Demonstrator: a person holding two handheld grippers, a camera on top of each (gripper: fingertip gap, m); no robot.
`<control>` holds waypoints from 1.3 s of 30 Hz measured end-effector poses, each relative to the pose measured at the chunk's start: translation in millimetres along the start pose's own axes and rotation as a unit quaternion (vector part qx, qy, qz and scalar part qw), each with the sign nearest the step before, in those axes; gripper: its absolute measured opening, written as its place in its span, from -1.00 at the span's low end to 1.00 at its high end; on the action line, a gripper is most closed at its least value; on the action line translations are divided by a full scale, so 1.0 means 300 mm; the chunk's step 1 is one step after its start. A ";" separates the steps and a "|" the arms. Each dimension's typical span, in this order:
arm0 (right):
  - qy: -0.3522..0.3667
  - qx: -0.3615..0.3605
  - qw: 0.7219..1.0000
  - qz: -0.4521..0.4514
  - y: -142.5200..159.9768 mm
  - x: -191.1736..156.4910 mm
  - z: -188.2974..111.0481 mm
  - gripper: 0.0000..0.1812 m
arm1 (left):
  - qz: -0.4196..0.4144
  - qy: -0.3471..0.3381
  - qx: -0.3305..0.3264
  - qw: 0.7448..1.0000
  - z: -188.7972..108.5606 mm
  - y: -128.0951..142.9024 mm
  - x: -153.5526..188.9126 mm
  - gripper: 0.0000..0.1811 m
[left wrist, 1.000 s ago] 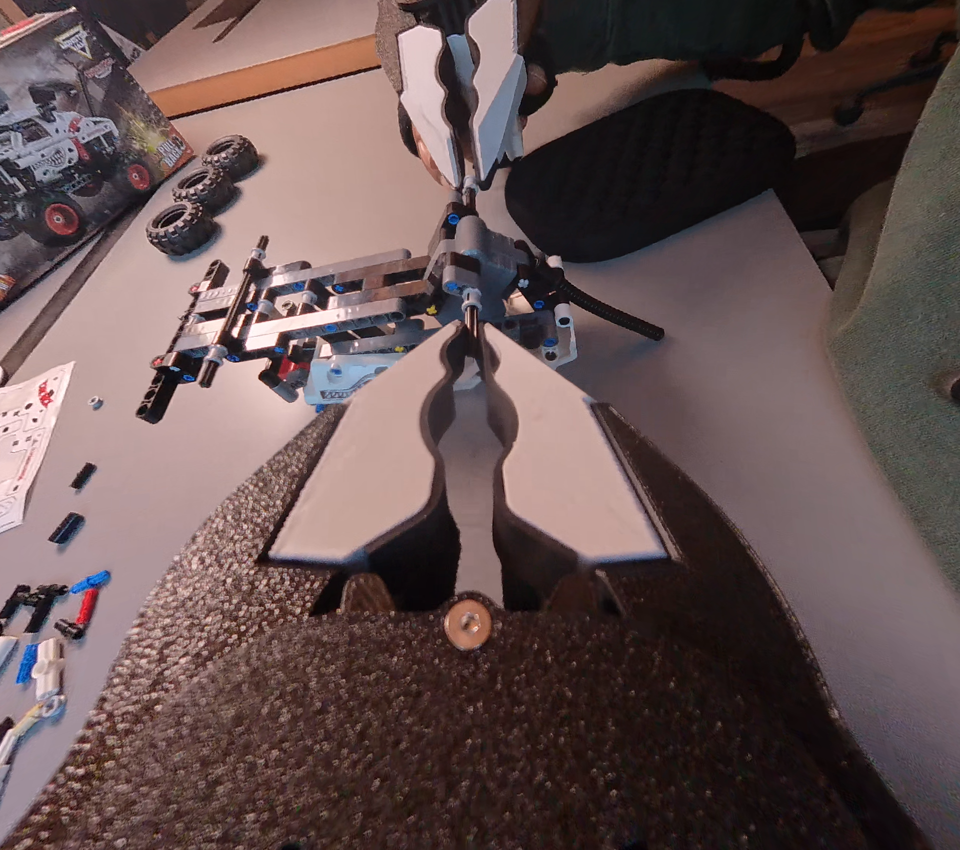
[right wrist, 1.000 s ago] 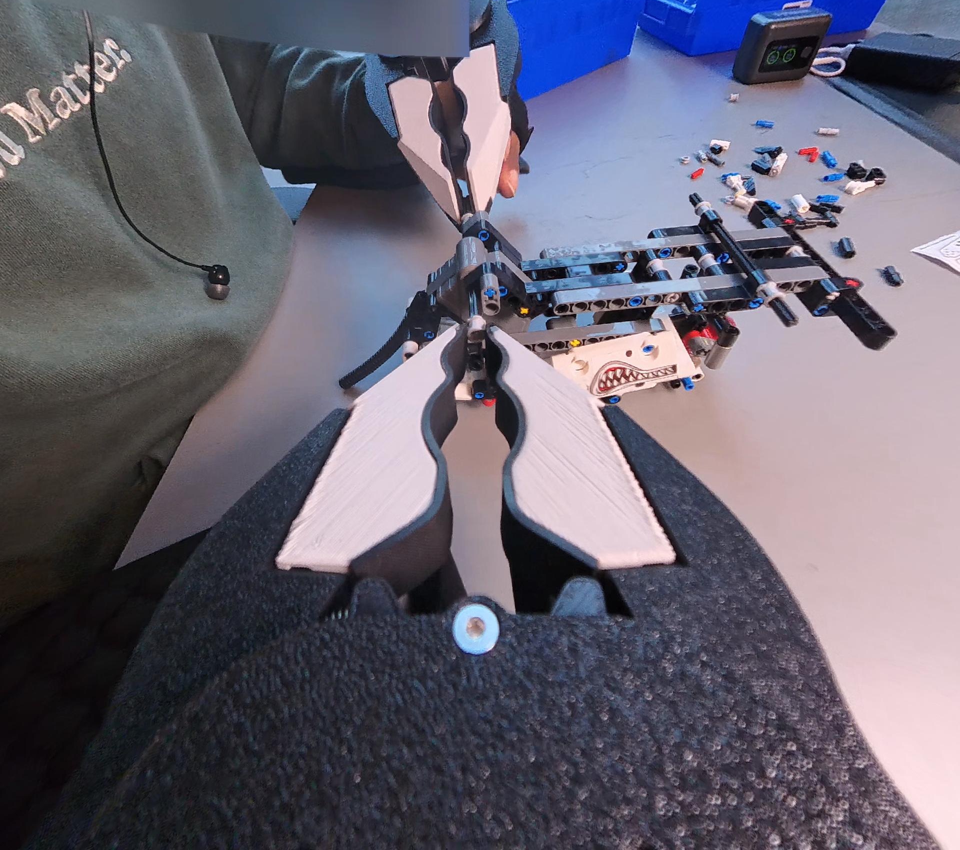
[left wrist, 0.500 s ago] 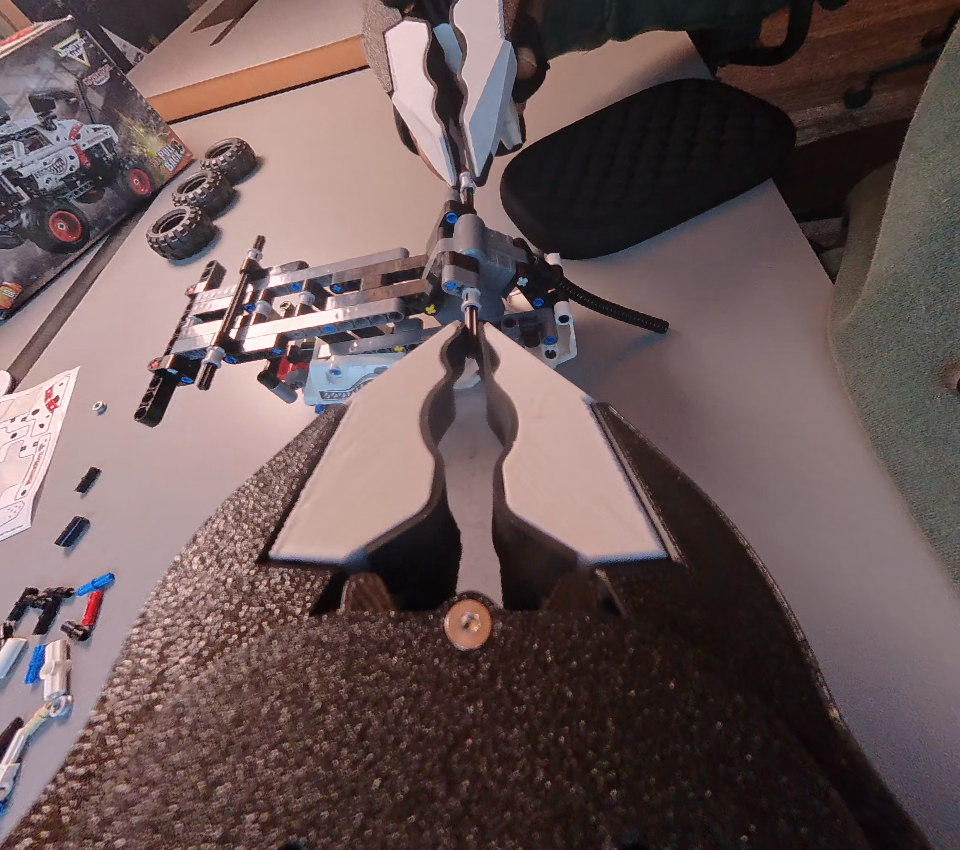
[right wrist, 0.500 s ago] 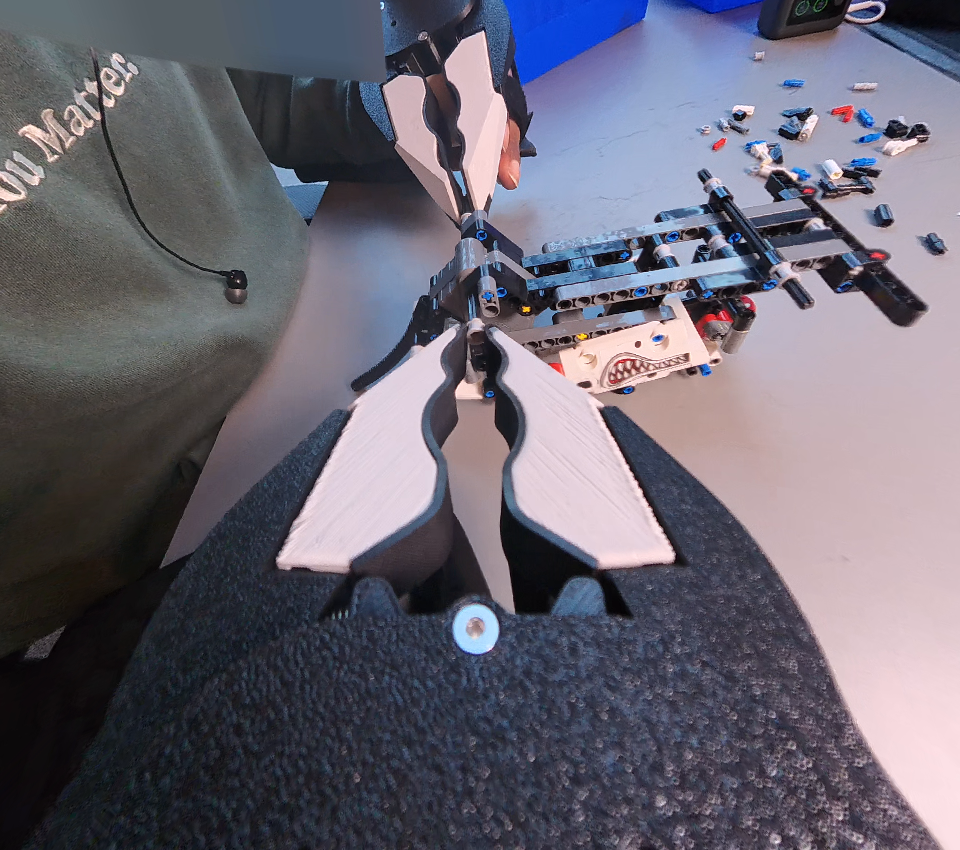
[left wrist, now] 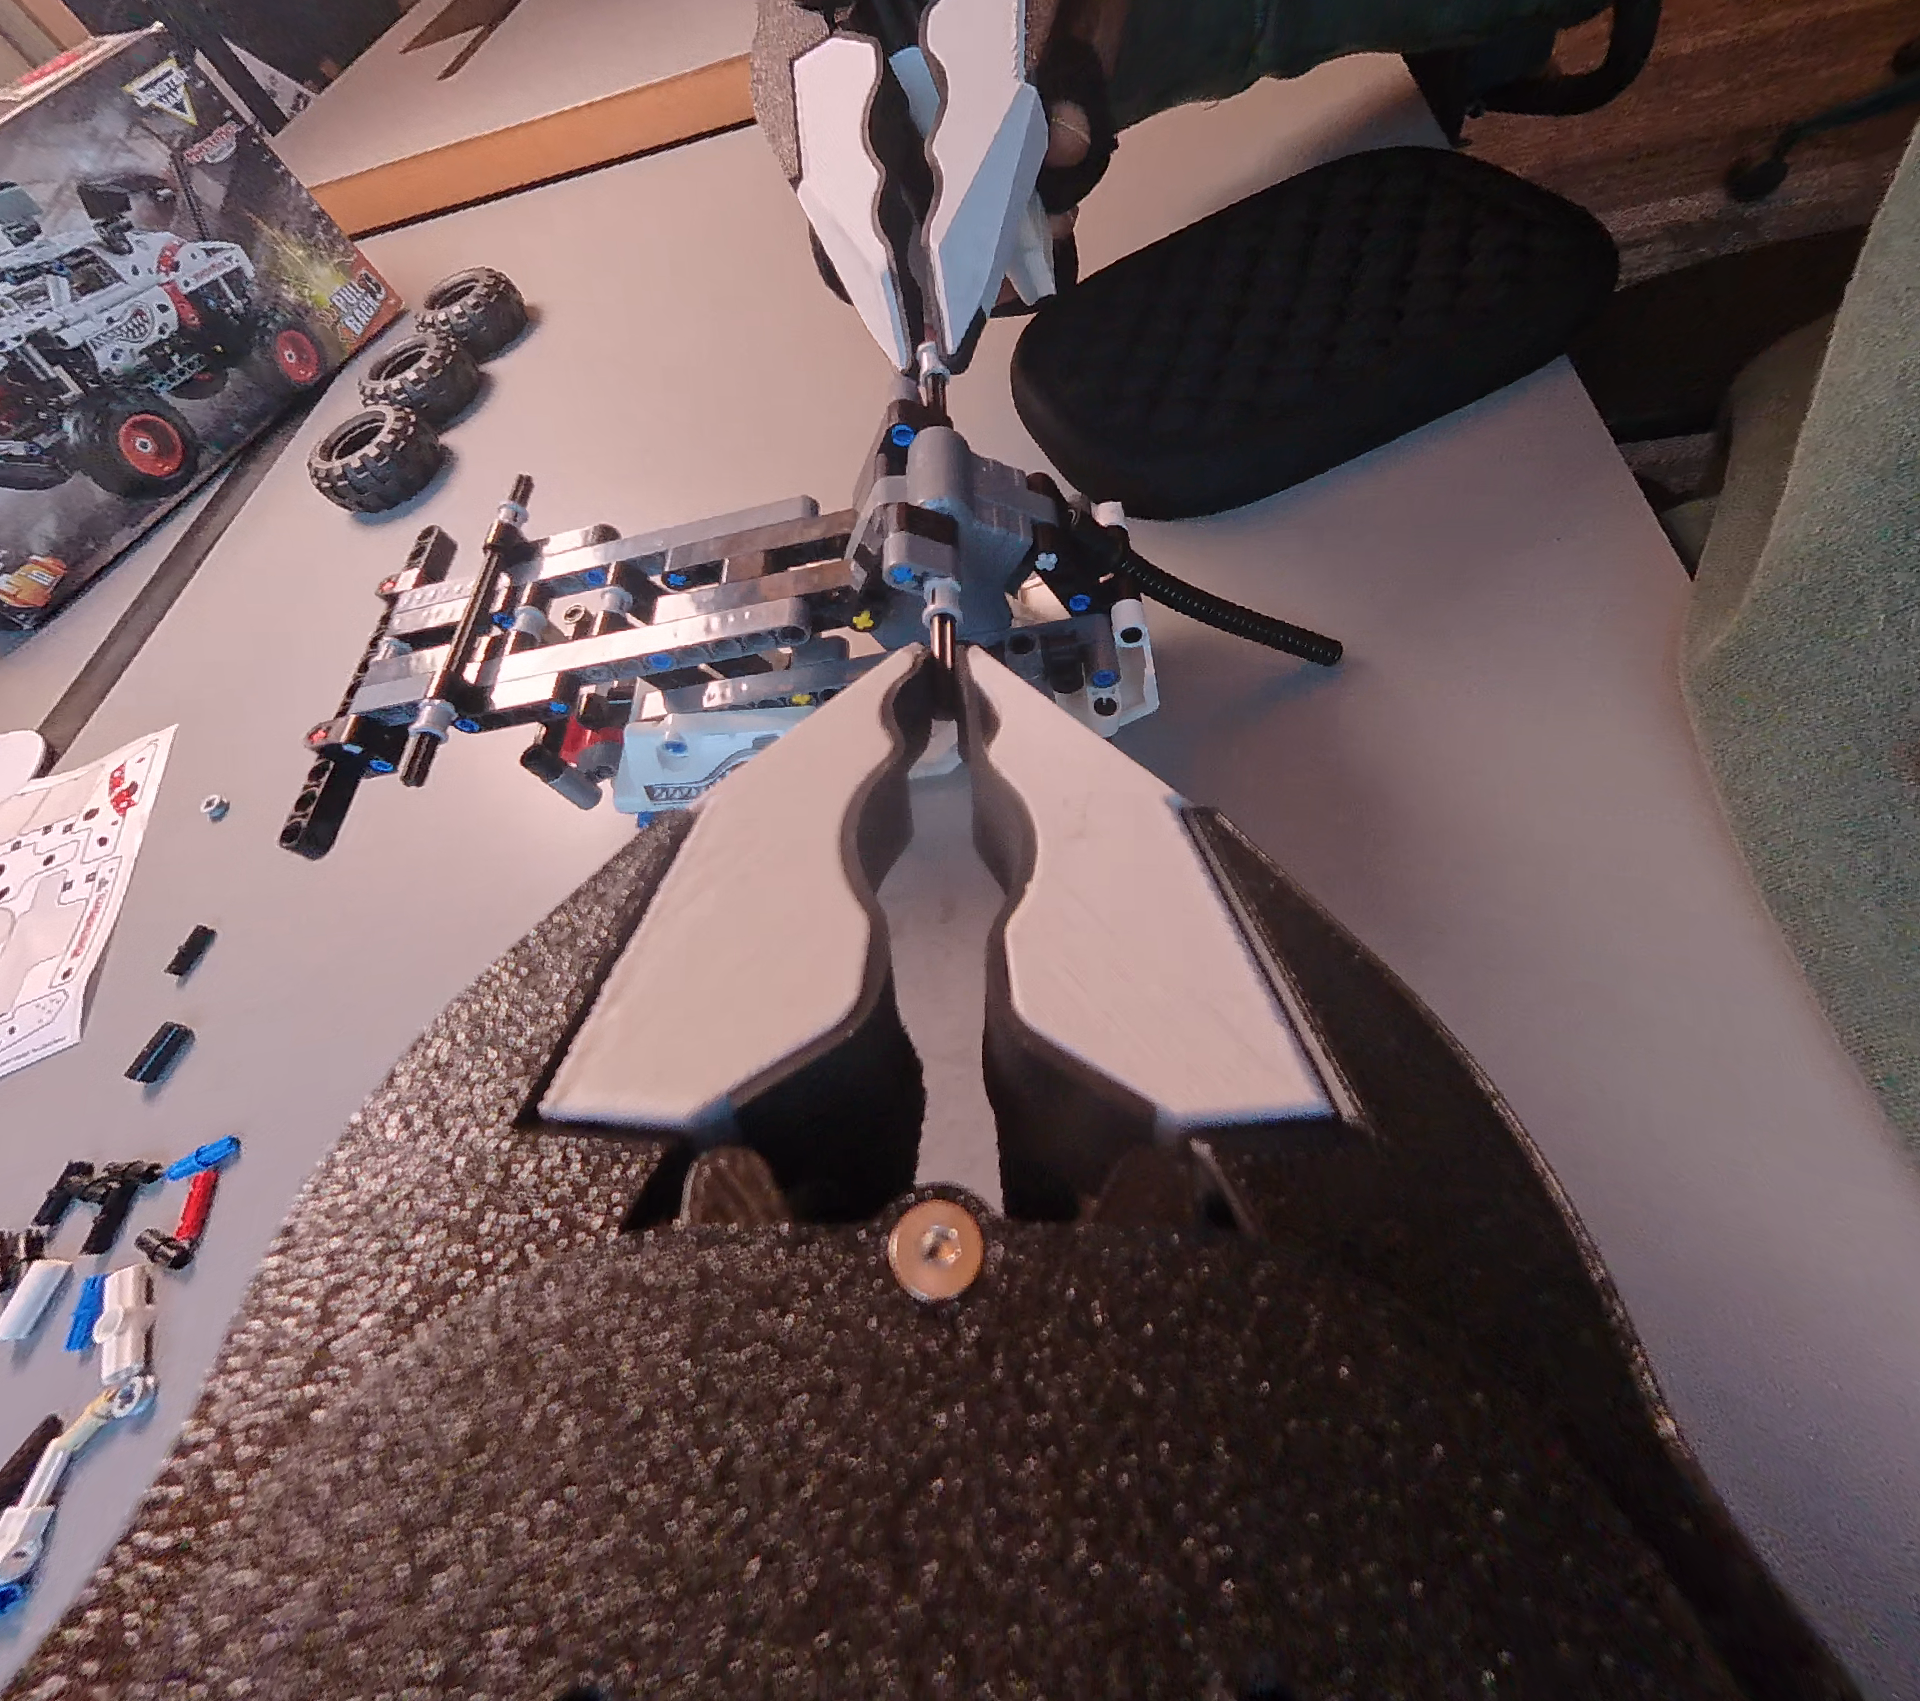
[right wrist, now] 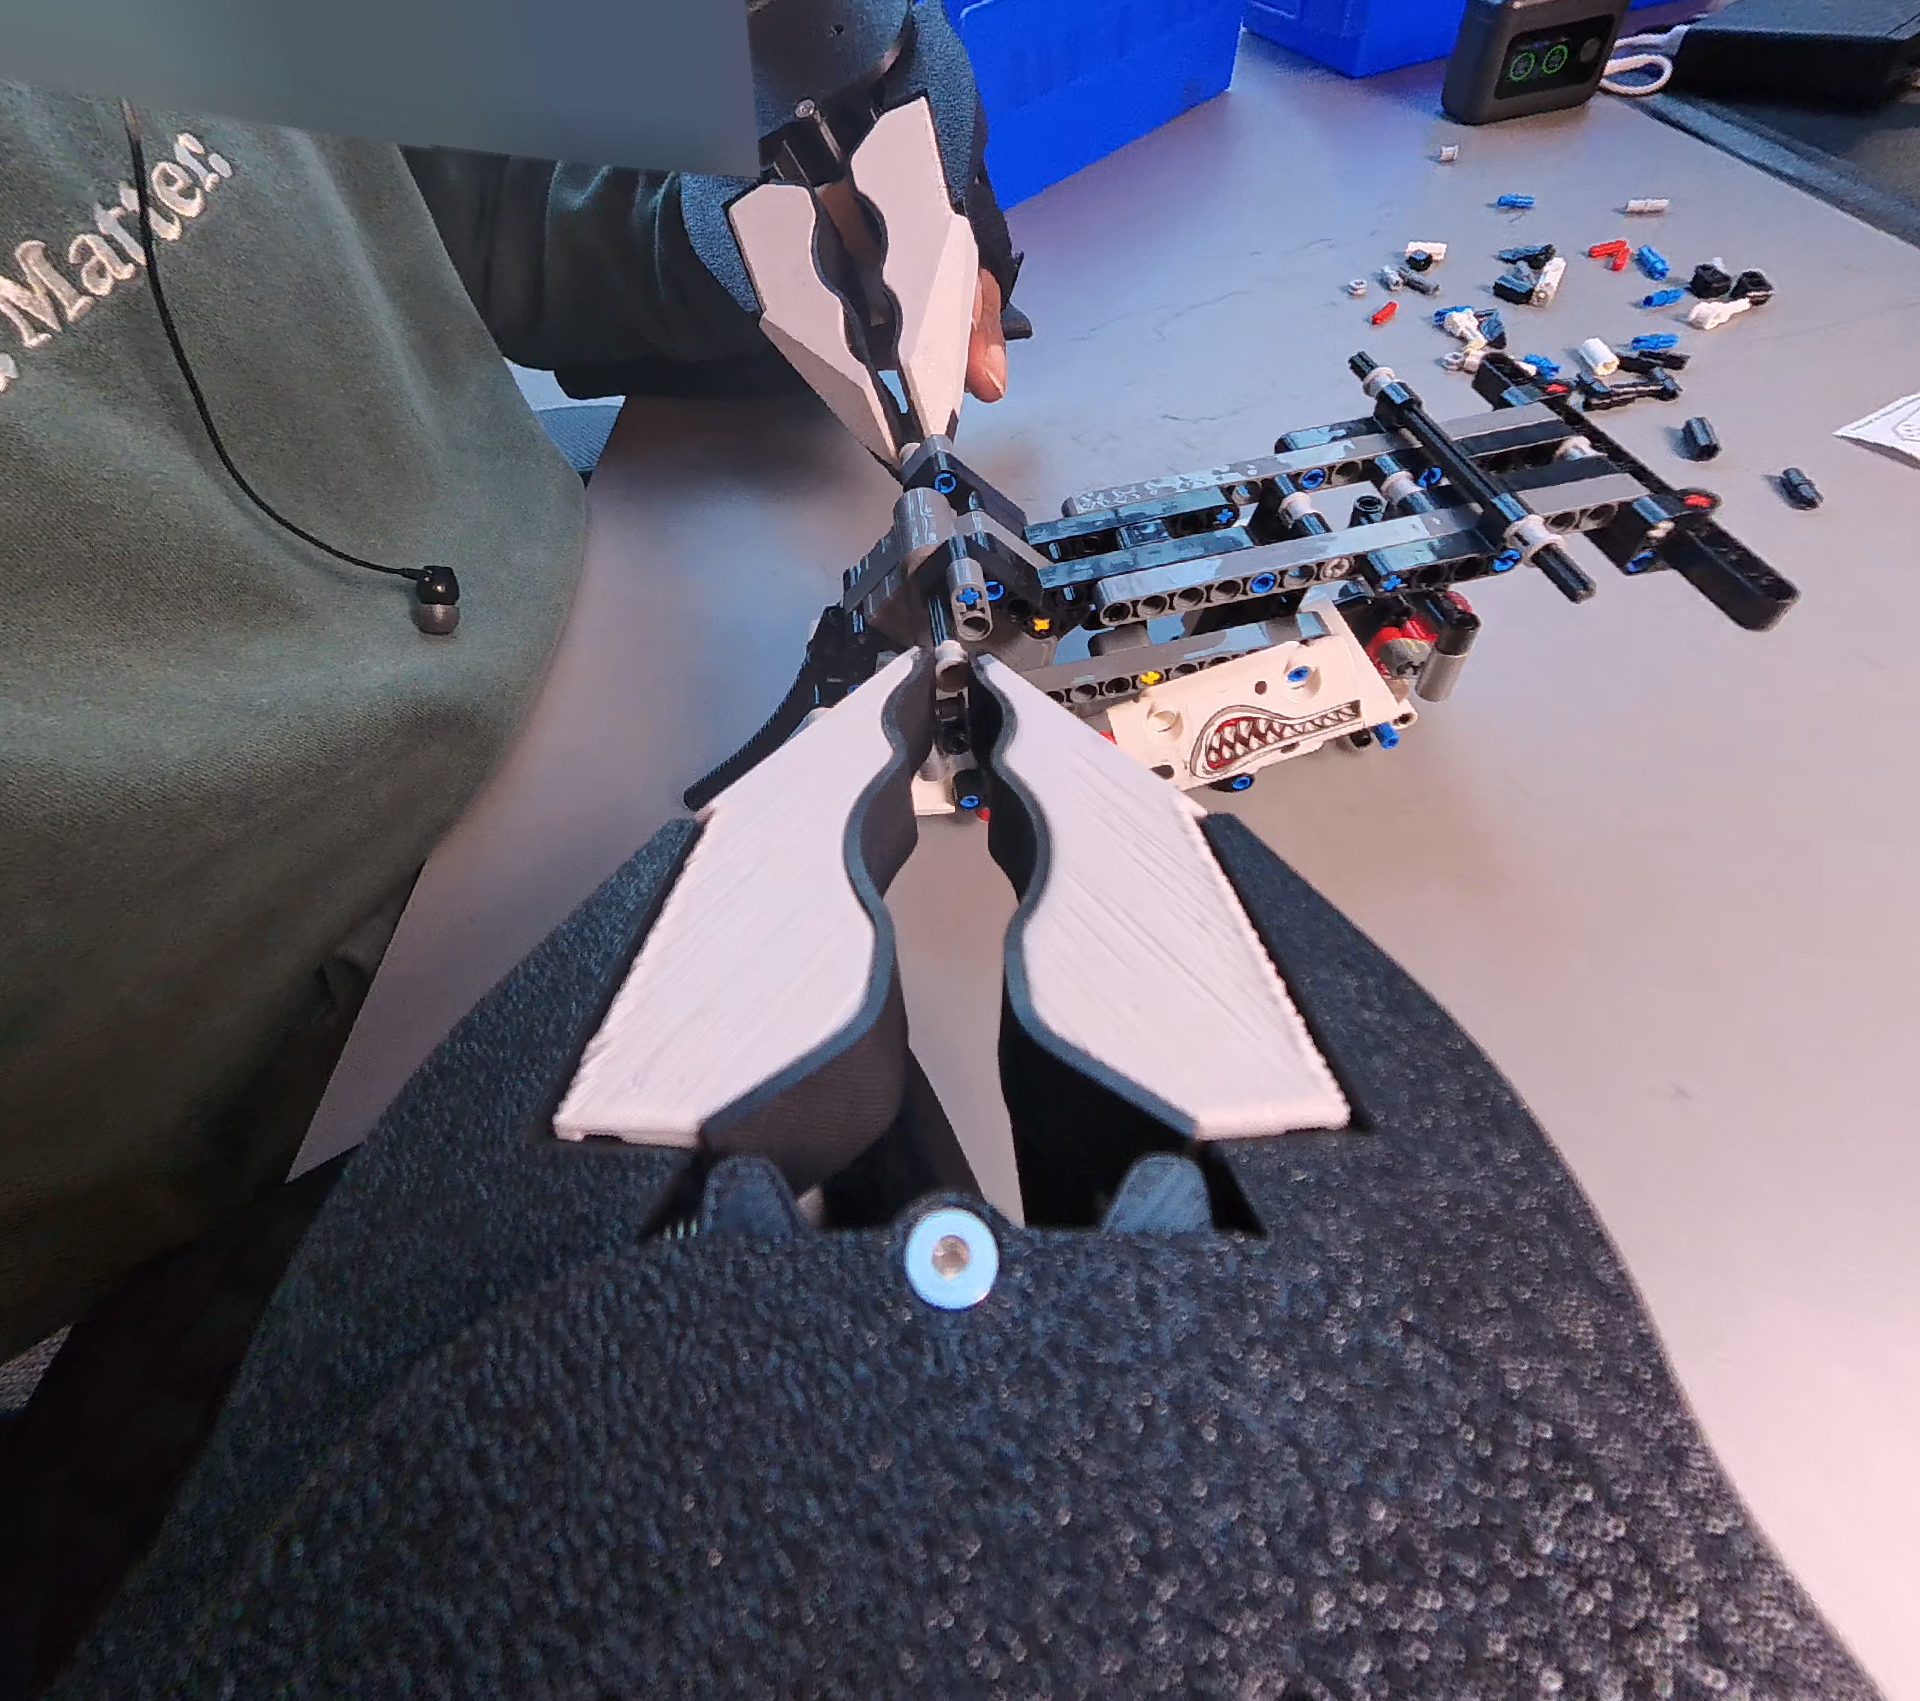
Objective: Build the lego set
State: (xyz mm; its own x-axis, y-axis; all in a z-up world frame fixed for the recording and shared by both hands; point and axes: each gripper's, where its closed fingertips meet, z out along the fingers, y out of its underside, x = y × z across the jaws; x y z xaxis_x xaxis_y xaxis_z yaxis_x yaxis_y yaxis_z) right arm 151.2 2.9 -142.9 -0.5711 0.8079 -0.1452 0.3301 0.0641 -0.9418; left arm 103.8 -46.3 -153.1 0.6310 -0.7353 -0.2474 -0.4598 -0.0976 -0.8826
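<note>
Left wrist view. One chassis (left wrist: pixel 665 602), grey and black beams, held just above the table (left wrist: pixel 1403 716) by its axle. One left gripper (left wrist: pixel 940 664), fingers nearly together, pinching the near end of the black axle (left wrist: pixel 943 631). One right gripper (left wrist: pixel 928 350) opposite, fingers nearly together on the far axle end. Three tyres (left wrist: pixel 421 389) in a row beside one box (left wrist: pixel 135 280). One sticker sheet (left wrist: pixel 62 882) at the left edge. One black hose (left wrist: pixel 1236 612) trailing from the chassis. One dark cushion (left wrist: pixel 1320 332) beyond it. Loose pins (left wrist: pixel 156 1215) at lower left, too small to count. Against the earlier frame, the right gripper sits a little higher and more to the left; the chassis is unmoved.

Right wrist view. Right gripper (right wrist: pixel 951 664) clamped on the axle end; left gripper (right wrist: pixel 909 446) clamped opposite. One shark-mouth panel (right wrist: pixel 1262 721) under the chassis (right wrist: pixel 1351 529). Two blue bins (right wrist: pixel 1122 10). One black device (right wrist: pixel 1538 41). Scattered small parts (right wrist: pixel 1558 301). Against the earlier frame, the chassis looks slightly lifted and nearer.
</note>
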 end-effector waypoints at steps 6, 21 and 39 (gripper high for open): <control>-0.008 -0.009 1.000 -0.011 0.010 -0.011 0.003 -0.94 | 0.003 0.006 -0.001 1.000 0.000 0.004 0.003 -0.97; 0.014 -0.024 0.998 -0.050 0.007 -0.013 0.028 -0.94 | -0.005 0.011 -0.003 1.000 0.010 -0.001 0.014 -0.97; 0.181 -0.105 0.960 -0.187 -0.036 -0.016 0.009 -0.90 | -0.038 0.015 0.012 0.999 -0.007 -0.004 -0.007 -0.91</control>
State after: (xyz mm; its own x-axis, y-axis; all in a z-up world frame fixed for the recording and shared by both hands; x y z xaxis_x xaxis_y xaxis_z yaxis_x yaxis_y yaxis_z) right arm 148.3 -3.3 -132.9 -0.3933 0.8538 0.3412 0.3192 0.4748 -0.8201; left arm 101.6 -45.9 -150.8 0.6443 -0.7461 -0.1681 -0.3963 -0.1378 -0.9077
